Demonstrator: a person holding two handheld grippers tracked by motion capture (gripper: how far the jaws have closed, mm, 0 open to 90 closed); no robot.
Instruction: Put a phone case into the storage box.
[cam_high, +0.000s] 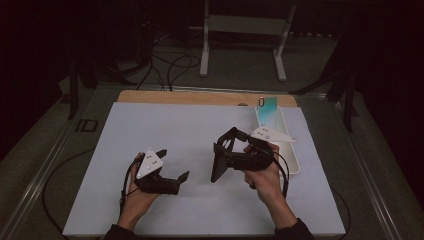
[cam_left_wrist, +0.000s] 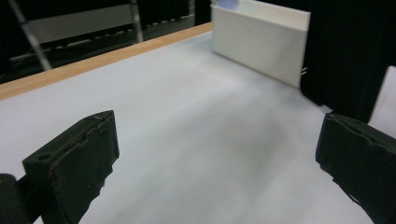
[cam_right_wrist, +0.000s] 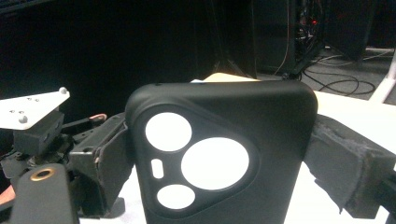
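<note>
A black phone case (cam_high: 218, 167) stands on edge above the middle of the white mat (cam_high: 165, 125), with my right gripper (cam_high: 222, 155) shut on it. In the right gripper view the case (cam_right_wrist: 261, 116) shows its back with three round camera cut-outs, clamped between the two jaws of my right gripper (cam_right_wrist: 224, 163). My left gripper (cam_high: 173, 163) rests low over the mat to the left of the case, open and empty. In its own view, the left gripper (cam_left_wrist: 219, 154) has its jaws wide apart over bare mat.
A long white tray (cam_high: 295, 160) lies along the mat's right side, seen as a white wall (cam_left_wrist: 261, 42) in the left gripper view. A teal phone-like item (cam_high: 268, 105) leans at its far end. A wooden strip (cam_high: 200, 97) edges the table's far side. Cables and a white stand (cam_high: 245, 25) sit beyond.
</note>
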